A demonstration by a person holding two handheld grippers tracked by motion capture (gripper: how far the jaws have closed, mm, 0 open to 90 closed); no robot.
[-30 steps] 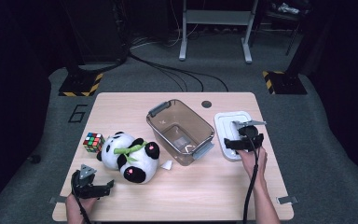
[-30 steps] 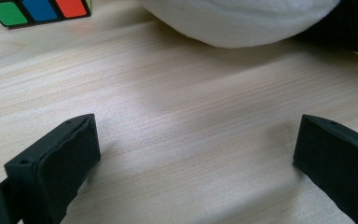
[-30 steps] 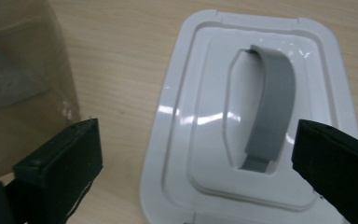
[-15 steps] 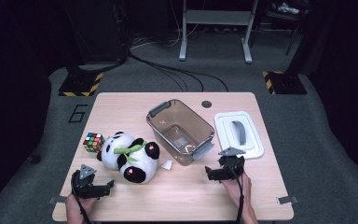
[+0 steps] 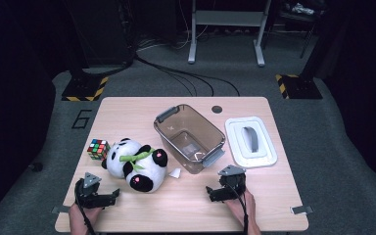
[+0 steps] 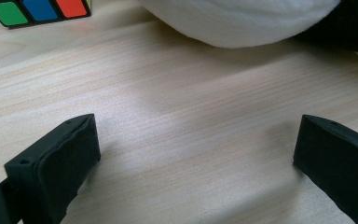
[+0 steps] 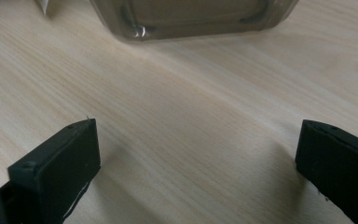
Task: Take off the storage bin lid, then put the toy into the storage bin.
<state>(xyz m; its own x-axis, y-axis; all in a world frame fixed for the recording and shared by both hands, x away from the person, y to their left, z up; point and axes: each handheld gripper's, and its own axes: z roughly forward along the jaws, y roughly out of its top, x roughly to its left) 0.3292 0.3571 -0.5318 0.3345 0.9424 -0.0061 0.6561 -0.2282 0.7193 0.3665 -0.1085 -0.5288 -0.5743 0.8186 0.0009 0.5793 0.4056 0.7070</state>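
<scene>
A plush panda lies on the wooden table, left of a clear brown bin. A Rubik's cube sits beside the panda's head. A white lid lies right of the bin. My left gripper rests near the front left edge, open and holding nothing; its view has the panda's white fur and the cube just ahead. My right gripper rests at the front, open and holding nothing, with the bin's base ahead of it.
A small white tag lies by the panda's foot. A round dark hole sits near the table's far edge. Dark floor with cables and stand legs lies beyond the table.
My right gripper has moved back from the white lid to the table's front edge, right of centre. The left gripper has stayed in place.
</scene>
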